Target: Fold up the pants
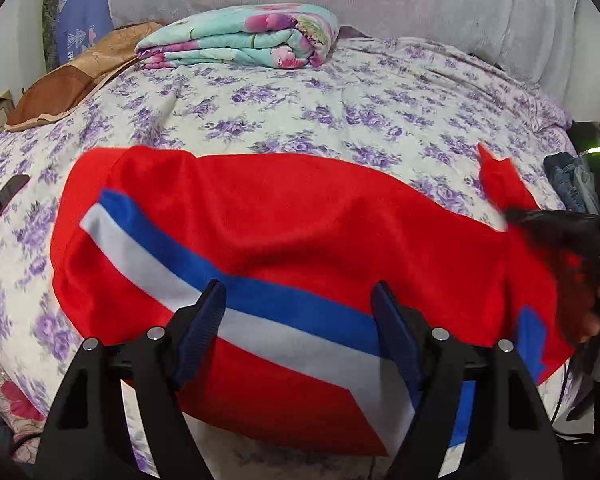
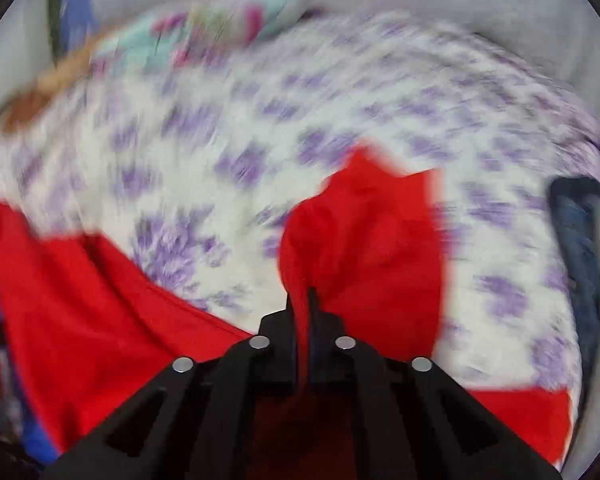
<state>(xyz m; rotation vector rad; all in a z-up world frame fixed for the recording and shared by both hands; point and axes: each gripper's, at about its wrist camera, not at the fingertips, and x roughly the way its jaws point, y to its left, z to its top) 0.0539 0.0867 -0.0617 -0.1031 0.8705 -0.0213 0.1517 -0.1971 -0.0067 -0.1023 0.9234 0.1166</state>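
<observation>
Two tools are at work on one pair of red fleece pants with a blue and white side stripe (image 1: 284, 240), which lies spread across the bed with the purple-flowered sheet (image 1: 340, 100), reaching from about 9 o'clock to 4 o'clock in the left wrist view. The left tool (image 1: 298, 304) stands wide apart just above the stripe at 6 o'clock, with nothing pinched between its pads. The right tool (image 2: 302, 300) is clamped tight on a bunched fold of the red cloth, which rises in a peak toward 12 o'clock in its own blurred view; in the left wrist view that tool shows dark at 3 o'clock, beside a lifted red corner.

The step in hand looks like the first fold: one end of the pants is gripped and raised, the other end not yet taken. The next move probably calls for the left tool to come down and close on the near edge at the stripe, so both ends can be carried over together without the fleece dragging or twisting. A folded floral quilt in teal and pink (image 1: 240, 40) sits well apart at 12 o'clock.
</observation>
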